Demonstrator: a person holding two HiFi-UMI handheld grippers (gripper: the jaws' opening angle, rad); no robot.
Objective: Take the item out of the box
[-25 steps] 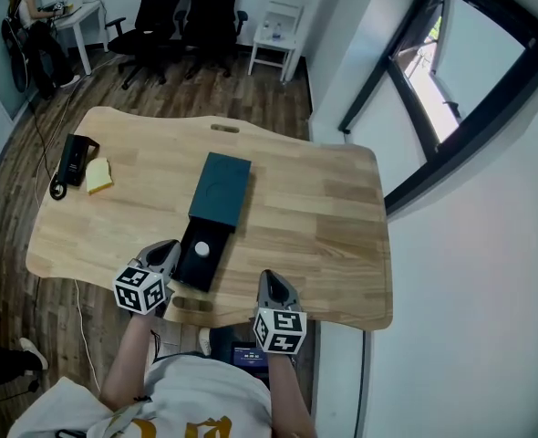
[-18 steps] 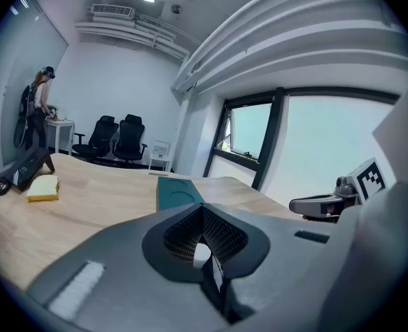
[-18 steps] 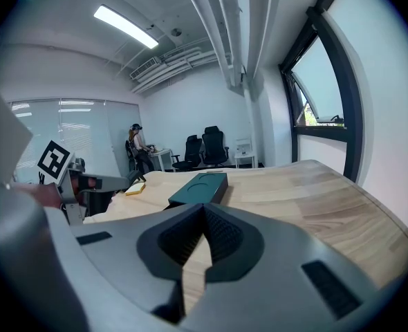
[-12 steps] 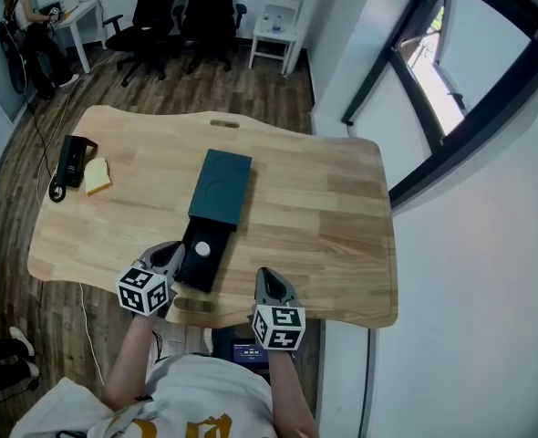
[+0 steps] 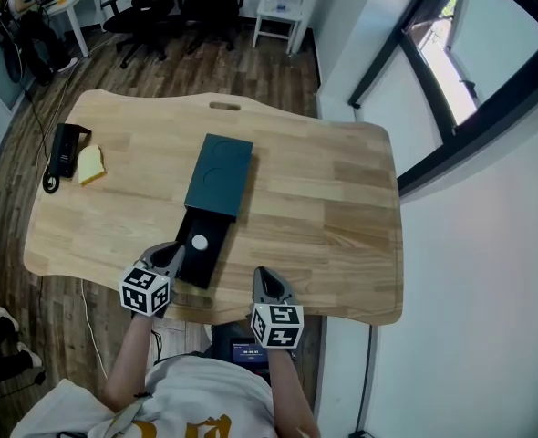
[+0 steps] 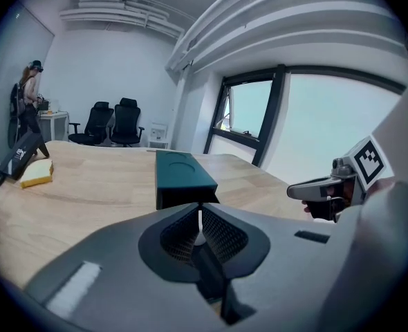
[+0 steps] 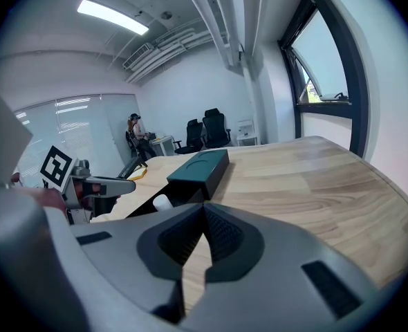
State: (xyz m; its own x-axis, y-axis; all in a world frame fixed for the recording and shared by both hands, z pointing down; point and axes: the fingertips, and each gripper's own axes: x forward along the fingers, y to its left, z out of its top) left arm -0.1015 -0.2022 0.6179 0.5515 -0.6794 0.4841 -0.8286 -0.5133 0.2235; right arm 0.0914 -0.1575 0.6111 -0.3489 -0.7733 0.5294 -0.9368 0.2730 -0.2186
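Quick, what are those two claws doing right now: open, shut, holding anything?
Left claw: closed, with nothing visible between its jaws.
Right claw: closed, holding nothing.

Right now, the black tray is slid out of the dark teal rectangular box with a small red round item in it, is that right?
Not quite: the head view shows the small round item is white, not red; the black tray is slid out of the dark teal box.
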